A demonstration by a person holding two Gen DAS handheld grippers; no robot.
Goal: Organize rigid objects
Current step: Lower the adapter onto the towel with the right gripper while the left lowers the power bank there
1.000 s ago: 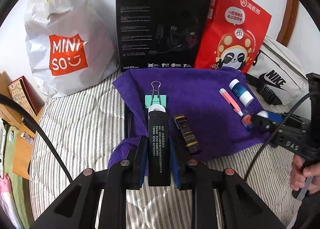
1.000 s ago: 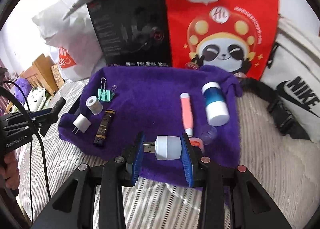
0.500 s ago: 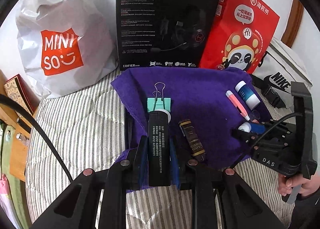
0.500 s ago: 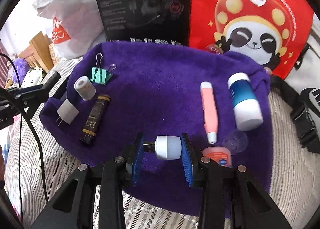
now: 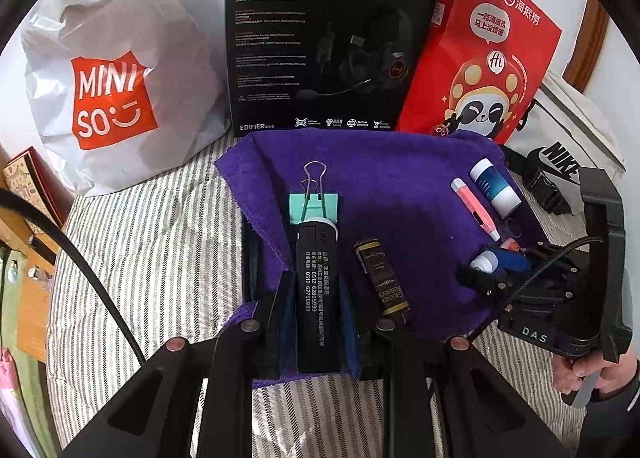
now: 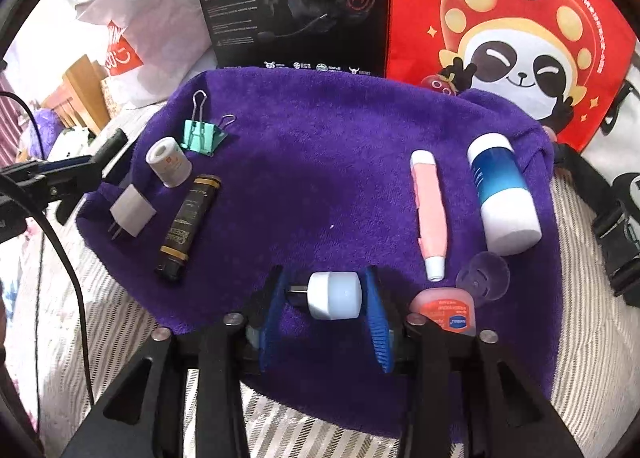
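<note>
- A purple towel [image 6: 320,178], fluffy and rumpled, is spread over a striped bedcover [image 5: 152,258]; small rigid items are laid on it in two groups.
- On the towel's left side are seen a mint binder clip [image 6: 202,136] with wire handles, a small white roll [image 6: 168,162], a white plug adapter [image 6: 132,216] with two prongs, and a dark gold-banded tube [image 6: 190,228].
- On its right side lie a slim pink pen-shaped tube [image 6: 429,214], a blue-and-white cylindrical bottle [image 6: 502,198], a clear dome-shaped cap [image 6: 482,278] and a flat pink tin [image 6: 446,310].
- The left gripper [image 5: 316,298] is clamped tight on a long black stick [image 5: 316,294] printed with white characters, held above the towel's near left edge.
- The right gripper [image 6: 326,298] has just been widening its jaws; a small white USB light [image 6: 334,295] lies between the blue pads, a gap visible on the plug side.
- Behind the towel stand a white crinkled shopping bag [image 5: 116,90], a black headset box [image 5: 320,38] and a red panda-printed bag [image 5: 484,66]; a white sports bag [image 5: 568,138] is at the right.
</note>
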